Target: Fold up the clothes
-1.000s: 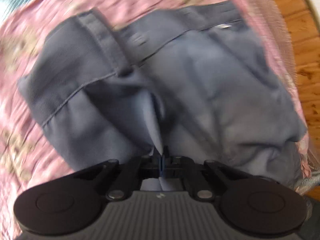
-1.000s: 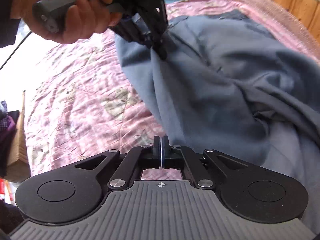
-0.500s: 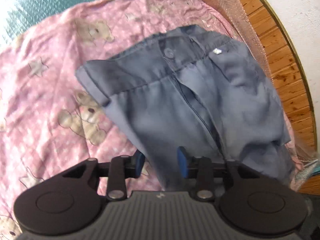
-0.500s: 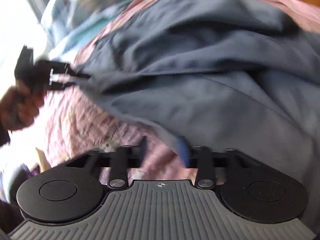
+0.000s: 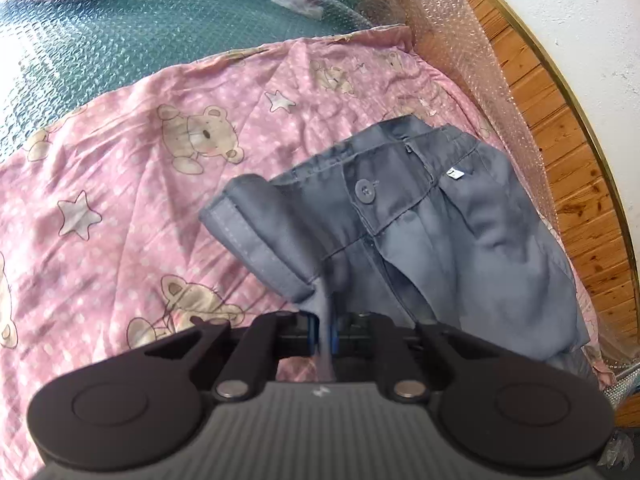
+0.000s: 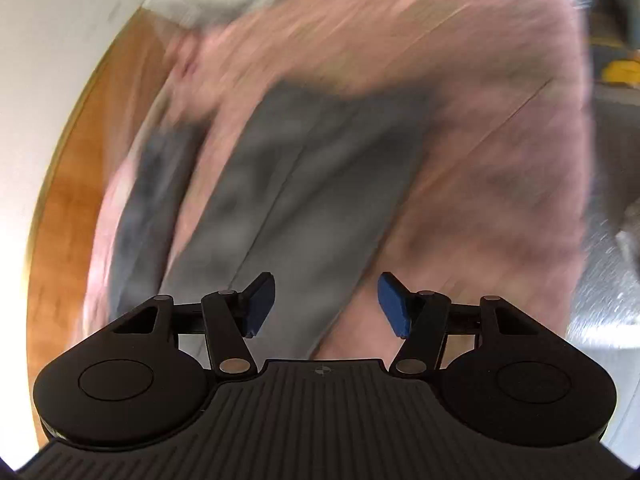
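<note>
Mostly pink sheet [image 5: 132, 184], bear-and-star print, covering the bed; its far edge ends against green bubble-wrapped padding [image 5: 120, 28], and its right edge runs along clear bubble wrap and a wooden panel [image 5: 576, 184] under a white wall. Plenty of bare sheet on my left side, none to the right. Grey trousers [image 5: 452, 240] lie bunched on the right half of the sheet, waistband up, right side close to the sheet's right edge. One hemmed leg end [image 5: 260, 236] is folded over toward the waistband. Round button [image 5: 365, 191] and a small white tag [image 5: 456, 174] show on the waistband. My left gripper [image 5: 322, 334] is closing, a thin pinch of trouser cloth between the blue pads. Right view is heavily blurred: my right gripper [image 6: 326, 306] is opening, pads wide apart, nothing pressed between them, grey cloth [image 6: 288, 184] lying below on the pink sheet, wooden edge at left.
</note>
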`<state>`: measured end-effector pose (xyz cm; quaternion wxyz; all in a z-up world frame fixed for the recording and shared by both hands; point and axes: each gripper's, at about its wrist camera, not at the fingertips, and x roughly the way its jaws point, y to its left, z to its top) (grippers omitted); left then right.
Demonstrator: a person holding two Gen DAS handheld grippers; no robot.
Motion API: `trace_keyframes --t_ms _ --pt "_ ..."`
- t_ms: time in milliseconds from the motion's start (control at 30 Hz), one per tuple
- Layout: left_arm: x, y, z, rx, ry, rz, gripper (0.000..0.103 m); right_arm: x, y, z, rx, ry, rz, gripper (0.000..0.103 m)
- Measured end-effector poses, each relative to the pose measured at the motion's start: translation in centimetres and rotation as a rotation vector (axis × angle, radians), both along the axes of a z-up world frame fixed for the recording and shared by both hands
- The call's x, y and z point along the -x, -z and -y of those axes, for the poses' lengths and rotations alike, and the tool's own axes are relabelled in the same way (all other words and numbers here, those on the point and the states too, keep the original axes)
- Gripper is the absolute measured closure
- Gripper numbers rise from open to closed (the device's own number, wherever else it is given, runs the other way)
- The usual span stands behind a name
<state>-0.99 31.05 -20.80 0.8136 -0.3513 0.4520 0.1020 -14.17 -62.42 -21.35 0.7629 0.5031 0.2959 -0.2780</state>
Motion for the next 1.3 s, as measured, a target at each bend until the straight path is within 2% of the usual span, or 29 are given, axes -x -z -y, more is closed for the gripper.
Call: trace_keyframes --t_ms 33,67,133,200,233,267,300,333,367,400,467,567,667,733,767,833,867,933,1000,1033,1100,1133,1200,1233,1300 --pt "-0.1 0.2 0.0 0.005 0.004 -0.011 0.093 0.1 0.4 1.1 -0.005 0.025 0.016 0.041" --pt "-0.2 0.5 0.0 0.014 0.004 -0.022 0.086 -0.1 0.9 2.1 -0.01 0.04 0.025 0.041" --pt "-0.3 0.9 0.0 0.031 0.005 -0.04 0.078 -0.8 2.1 3.4 -0.013 0.051 0.032 0.041" --pt "-1.0 0.5 0.3 0.015 0.014 -0.044 0.077 -2.2 2.8 3.5 0.001 0.049 0.061 0.042" --pt "-1.6 0.1 0.5 0.001 0.023 -0.042 0.08 -3.3 2.9 3.8 0.004 0.039 0.067 0.043" --pt "-2.3 -0.4 0.8 -0.015 0.032 -0.038 0.094 -4.6 2.7 4.2 0.003 0.024 0.066 0.058" --pt "-3.2 -1.0 0.9 -0.021 0.038 -0.036 0.098 -6.0 2.5 4.7 0.002 0.008 0.064 0.07" --pt "-4.1 -1.6 1.0 -0.019 0.04 -0.036 0.099 -7.3 2.4 5.1 0.001 -0.008 0.063 0.092" --pt "-5.0 -2.3 1.0 -0.018 0.043 -0.036 0.099 -8.6 1.8 5.6 -0.002 -0.018 0.053 0.097" --pt "-5.9 -3.0 1.1 -0.016 0.045 -0.036 0.099 -9.5 0.9 6.0 -0.01 -0.019 0.044 0.098" --pt "-6.9 -4.4 1.2 -0.005 0.046 -0.019 0.099 -10.3 -1.0 6.4 -0.022 -0.003 0.083 0.101" --pt "-6.2 -5.8 1.1 0.005 0.038 0.017 0.1 -9.3 -3.3 5.9 0.014 0.0 0.129 0.102" --pt "-4.5 -3.7 0.1 0.042 -0.035 -0.072 0.1 -8.8 -2.7 5.7 0.013 -0.001 0.068 0.103" --pt "-5.8 -4.4 -0.1 0.087 -0.07 -0.056 0.101 -9.3 -1.8 5.8 -0.008 0.002 0.008 0.103" --pt "-6.9 -5.0 -0.1 0.112 -0.084 -0.037 0.101 -10.4 -2.1 6.0 -0.008 -0.005 0.007 0.103" --pt "-8.9 -6.2 -0.2 0.161 -0.113 0.002 0.101 -14.4 -5.7 6.1 0.019 -0.047 0.105 0.103" --pt "-10.4 -8.1 0.0 0.17 -0.103 0.051 0.101 -16.5 -7.8 6.1 0.033 -0.07 0.161 0.103" --pt "-13.5 -13.2 0.6 0.162 -0.055 0.182 0.101 -19.4 -12.6 6.0 0.074 -0.114 0.285 0.103" --pt "-14.5 -18.4 0.2 0.161 -0.029 0.305 0.101 -20.8 -17.5 6.0 0.122 -0.148 0.408 0.103" --pt "-14.0 -19.4 0.0 0.156 -0.019 0.335 0.101 -20.5 -19.1 6.1 0.142 -0.155 0.449 0.103" --pt "-11.9 -19.4 -0.4 0.139 -0.001 0.345 0.101 -19.3 -21.5 6.3 0.178 -0.16 0.508 0.103" --pt "-10.8 -19.3 -0.7 0.13 0.008 0.35 0.101 -18.5 -21.7 6.6 0.192 -0.162 0.509 0.103" --pt "-8.6 -19.3 -1.1 0.112 0.026 0.36 0.1 -16.7 -20.0 7.1 0.208 -0.164 0.455 0.103" --pt "-7.4 -17.5 -1.1 0.12 0.033 0.326 0.1 -16.1 -17.8 7.4 0.202 -0.166 0.391 0.103" --pt "-5.7 -11.7 -0.2 0.091 0.049 0.177 0.1 -15.3 -12.5 7.8 0.18 -0.17 0.239 0.103"
